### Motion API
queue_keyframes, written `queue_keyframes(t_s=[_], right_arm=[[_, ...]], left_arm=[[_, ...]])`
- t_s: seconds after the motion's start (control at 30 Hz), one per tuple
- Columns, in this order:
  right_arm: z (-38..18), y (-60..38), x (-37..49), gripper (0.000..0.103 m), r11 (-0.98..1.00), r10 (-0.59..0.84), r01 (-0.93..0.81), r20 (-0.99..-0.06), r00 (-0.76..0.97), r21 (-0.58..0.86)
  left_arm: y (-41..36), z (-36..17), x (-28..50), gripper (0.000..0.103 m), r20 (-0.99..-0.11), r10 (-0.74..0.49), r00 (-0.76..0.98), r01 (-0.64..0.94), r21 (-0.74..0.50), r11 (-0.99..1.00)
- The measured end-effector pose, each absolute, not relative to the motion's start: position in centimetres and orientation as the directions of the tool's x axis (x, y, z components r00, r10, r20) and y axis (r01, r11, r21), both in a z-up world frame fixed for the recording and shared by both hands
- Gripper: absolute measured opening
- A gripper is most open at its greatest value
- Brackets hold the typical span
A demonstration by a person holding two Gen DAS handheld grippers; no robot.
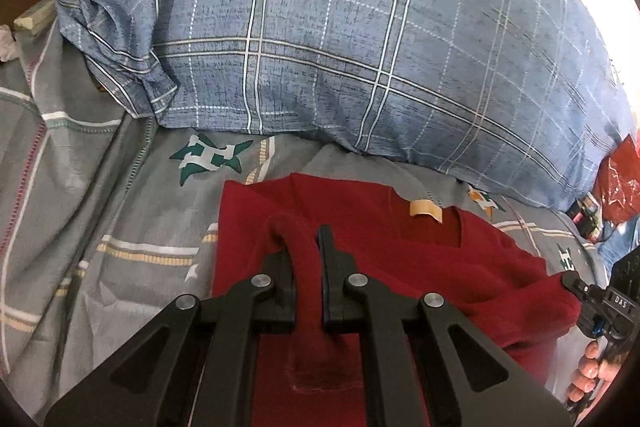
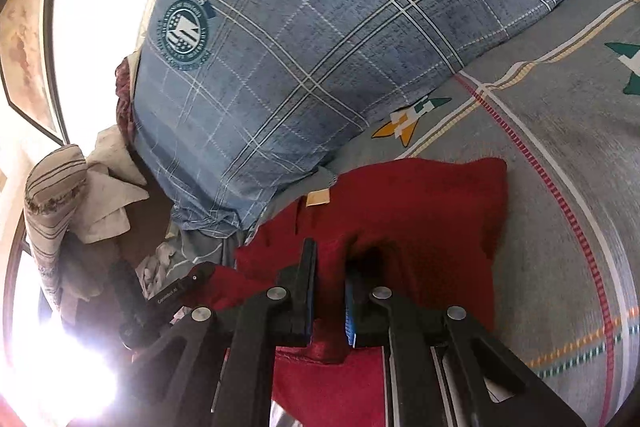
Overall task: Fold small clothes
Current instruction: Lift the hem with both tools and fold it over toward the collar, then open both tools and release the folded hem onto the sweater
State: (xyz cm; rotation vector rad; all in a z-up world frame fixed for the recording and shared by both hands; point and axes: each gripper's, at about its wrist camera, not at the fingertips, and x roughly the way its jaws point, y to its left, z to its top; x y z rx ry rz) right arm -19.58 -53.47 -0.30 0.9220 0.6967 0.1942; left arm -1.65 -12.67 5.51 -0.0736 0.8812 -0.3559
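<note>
A small dark red knit garment [image 1: 400, 259] lies on the grey patterned bedsheet [image 1: 120, 211], its neckline with a tan label [image 1: 426, 209] toward the pillow. My left gripper [image 1: 306, 247] is shut on a raised fold of the red fabric. My right gripper [image 2: 330, 267] is shut on another bunch of the red garment [image 2: 420, 211], with cloth squeezed between its blue-padded fingers [image 2: 350, 311]. The right gripper also shows at the right edge of the left wrist view [image 1: 600, 307], held by a hand. The label shows in the right wrist view [image 2: 318, 198].
A large blue plaid pillow [image 1: 340, 27] with a round emblem lies just behind the garment. Crumpled cloths and a striped cushion [image 2: 52, 203] lie beside the bed. A red plastic bag [image 1: 620, 183] sits at the far right. Bright window light glares [image 2: 100, 7].
</note>
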Motion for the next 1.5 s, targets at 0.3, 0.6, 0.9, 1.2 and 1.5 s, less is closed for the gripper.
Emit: queue_keyframes(t_s=[0.3, 0.6, 0.9, 1.2, 1.5], right_arm=[[-3.0, -54.8, -17.9, 0.012, 0.544, 0.445, 0.176, -0.460, 0.768, 0.820], [-1.9, -56.4, -18.8, 0.035, 0.464, 0.442, 0.134, -0.360, 0.822, 0.875], [1.4, -56.5, -21.0, 0.041, 0.572, 0.343, 0.084, -0.331, 0.879, 0.816], [2.3, -47.3, -13.7, 0.041, 0.911, 0.232, 0.075, -0.655, 0.719, 0.405], [-1.7, -49.4, -7.8, 0.041, 0.896, 0.125, 0.252, -0.754, 0.644, 0.364]], left_arm=[[-13.2, 2.5, 1.0, 0.006, -0.769, -0.357, 0.530, 0.252, -0.259, 0.932], [-12.6, 3.4, 2.1, 0.045, -0.737, -0.469, 0.487, 0.282, -0.375, 0.883], [-11.3, 5.6, 1.3, 0.078, -0.677, -0.419, 0.605, 0.255, -0.334, 0.907], [-12.8, 2.4, 2.9, 0.078, -0.771, -0.344, 0.536, 0.227, -0.261, 0.938], [-10.6, 4.6, 2.2, 0.079, -0.722, -0.352, 0.595, 0.202, -0.289, 0.936]])
